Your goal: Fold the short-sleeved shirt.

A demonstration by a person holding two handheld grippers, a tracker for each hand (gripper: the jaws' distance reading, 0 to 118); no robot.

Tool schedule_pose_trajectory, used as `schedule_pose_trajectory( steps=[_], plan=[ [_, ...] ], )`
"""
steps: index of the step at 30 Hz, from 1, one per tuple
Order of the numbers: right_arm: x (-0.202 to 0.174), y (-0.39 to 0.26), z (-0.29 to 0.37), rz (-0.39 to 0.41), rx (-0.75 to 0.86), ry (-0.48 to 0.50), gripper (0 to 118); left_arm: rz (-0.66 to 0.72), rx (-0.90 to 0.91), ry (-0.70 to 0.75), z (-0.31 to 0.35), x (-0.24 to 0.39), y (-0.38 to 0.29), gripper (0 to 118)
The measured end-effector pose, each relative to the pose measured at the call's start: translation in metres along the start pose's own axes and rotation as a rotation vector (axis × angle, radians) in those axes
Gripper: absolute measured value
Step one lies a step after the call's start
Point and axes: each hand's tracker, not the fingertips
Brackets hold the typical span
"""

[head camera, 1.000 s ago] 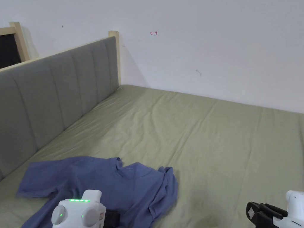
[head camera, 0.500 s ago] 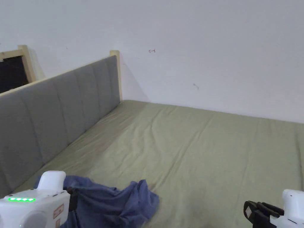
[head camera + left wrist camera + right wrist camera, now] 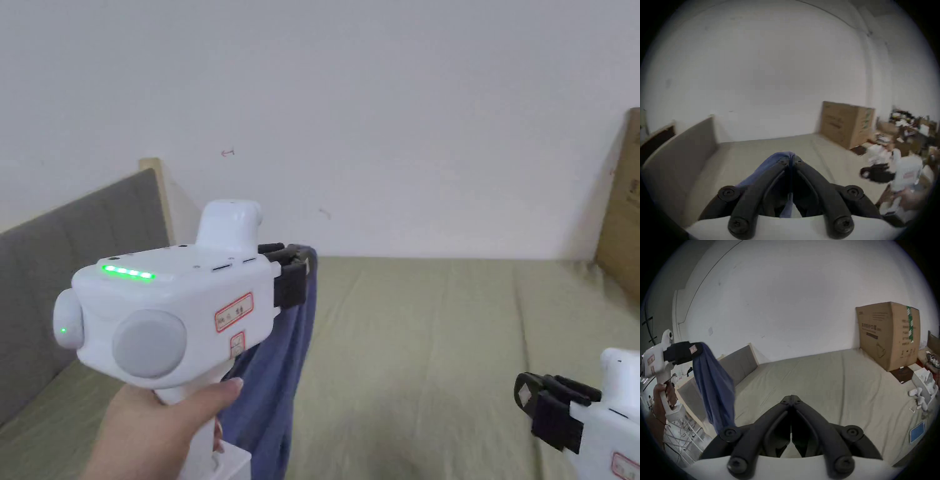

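Above bed (image 3: 437, 325), left gripper (image 3: 299, 257) clamping shirt (image 3: 275, 375)

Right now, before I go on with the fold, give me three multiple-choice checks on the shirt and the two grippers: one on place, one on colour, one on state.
1. Where is the shirt?
A. Spread flat on the bed
B. Hanging from the left gripper, above the bed
C. On top of the cardboard box

2. What colour is the shirt?
A. Blue
B. Red
C. White

3. How does the right gripper stand?
A. Shut on the shirt
B. Wide open
C. Shut, with nothing between its jaws

Answers: 1 B, the cloth hangs down from the left gripper's closed jaws. 2 A, it shows blue in all three views. 3 C, in the right gripper view the jaw tips meet over bare sheet.
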Motion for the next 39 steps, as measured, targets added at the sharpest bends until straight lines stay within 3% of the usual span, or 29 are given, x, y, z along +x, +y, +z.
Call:
schedule_pose_trajectory(
  steps=[4,10,11,12,14,18,21,24,27,28,29,32,36,39],
  plan=[
    [0.027,0.006,0.026,-0.001,0.047,-0.055,0,0.004,-0.101,-0.089,-0.069,0.042,-0.01,1],
    [0.062,-0.002,0.043,-0.022,0.06,-0.122,0,0.193,-0.537,-0.181,-0.171,0.087,-0.085,3],
    [0.072,-0.008,0.037,-0.023,0.034,-0.15,0,0.198,-0.608,-0.193,-0.184,0.093,-0.103,15],
    [0.076,-0.012,0.035,-0.024,0.011,-0.175,0,0.212,-0.665,-0.211,-0.194,0.098,-0.119,37],
    [0.086,-0.023,0.031,-0.042,-0.015,-0.182,0,0.314,-0.787,-0.264,-0.206,0.104,-0.151,106],
    [0.097,-0.038,0.025,-0.065,-0.06,-0.188,0,0.447,-0.88,-0.305,-0.221,0.099,-0.192,102],
    [0.092,-0.038,0.026,-0.064,-0.069,-0.197,0,0.489,-0.844,-0.322,-0.218,0.089,-0.188,103],
    [0.091,-0.038,0.024,-0.074,-0.071,-0.207,0,0.492,-0.74,-0.313,-0.198,0.075,-0.165,103],
    [0.09,-0.035,0.023,-0.099,-0.052,-0.201,0,0.411,-0.495,-0.249,-0.156,0.059,-0.132,99],
    [0.089,-0.034,0.023,-0.104,-0.044,-0.199,0,0.377,-0.409,-0.22,-0.139,0.052,-0.123,92],
    [0.088,-0.033,0.023,-0.106,-0.035,-0.198,0,0.348,-0.34,-0.195,-0.121,0.045,-0.116,74],
    [0.083,-0.03,0.025,-0.099,-0.005,-0.204,0,0.272,-0.182,-0.117,-0.07,0.031,-0.111,0],
    [0.079,-0.031,0.026,-0.095,0.04,-0.208,0,0.157,-0.14,0.126,-0.024,0.027,-0.113,0],
    [0.076,-0.029,0.027,-0.108,0.05,-0.203,0,0.213,-0.191,0.121,-0.018,0.005,-0.128,0]
  ],
)
